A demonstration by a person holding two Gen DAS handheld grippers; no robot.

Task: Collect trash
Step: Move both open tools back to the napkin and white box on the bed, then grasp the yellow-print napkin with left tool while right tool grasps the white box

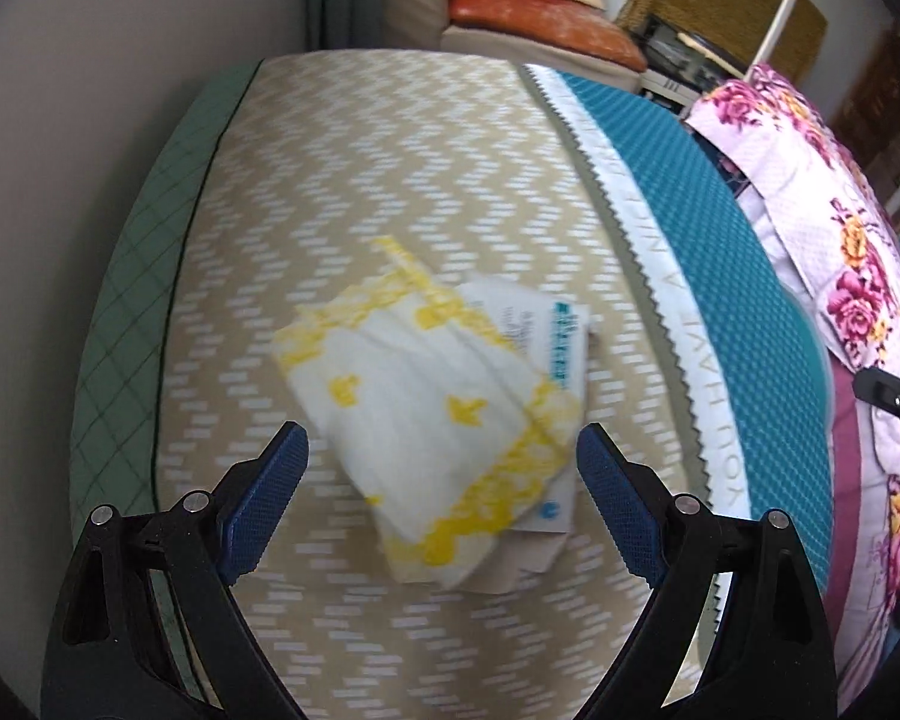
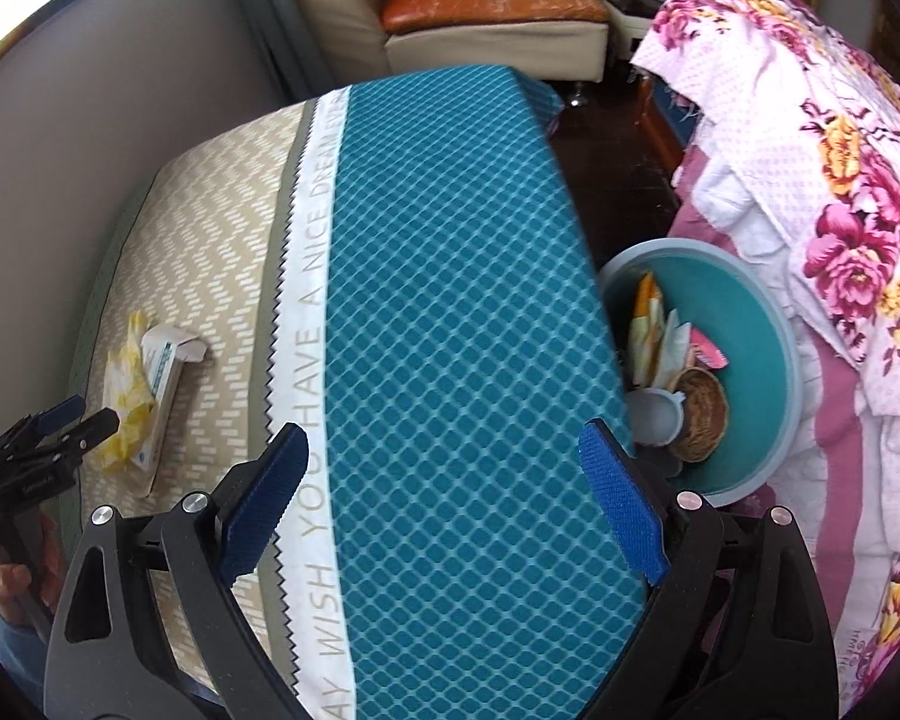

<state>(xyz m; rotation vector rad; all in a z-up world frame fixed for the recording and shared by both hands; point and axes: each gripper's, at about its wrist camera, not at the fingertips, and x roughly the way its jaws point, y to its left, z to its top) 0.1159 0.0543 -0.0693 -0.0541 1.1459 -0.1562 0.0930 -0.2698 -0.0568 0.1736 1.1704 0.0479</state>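
Note:
A crumpled white and yellow wrapper [image 1: 426, 414] lies on the beige zigzag part of the bed cover [image 1: 342, 192], on top of a flat white carton with blue print [image 1: 561, 348]. My left gripper [image 1: 441, 450] is open just above it, one blue pad on each side, not touching. In the right wrist view the same wrapper [image 2: 127, 405] and carton [image 2: 165, 372] lie at the far left, with the left gripper [image 2: 72, 417] over them. My right gripper [image 2: 444, 450] hangs open and empty above the teal diamond-pattern cover [image 2: 450, 312]. A round teal bin [image 2: 750, 324] stands at the bed's right side.
The bin holds several wrappers [image 2: 654, 330], a grey lid [image 2: 654, 417] and a small woven basket [image 2: 699, 411]. A floral pink quilt [image 2: 822, 192] is heaped to the right. A grey wall [image 1: 90, 120] borders the bed on the left. A couch with an orange cushion [image 2: 492, 0] stands beyond.

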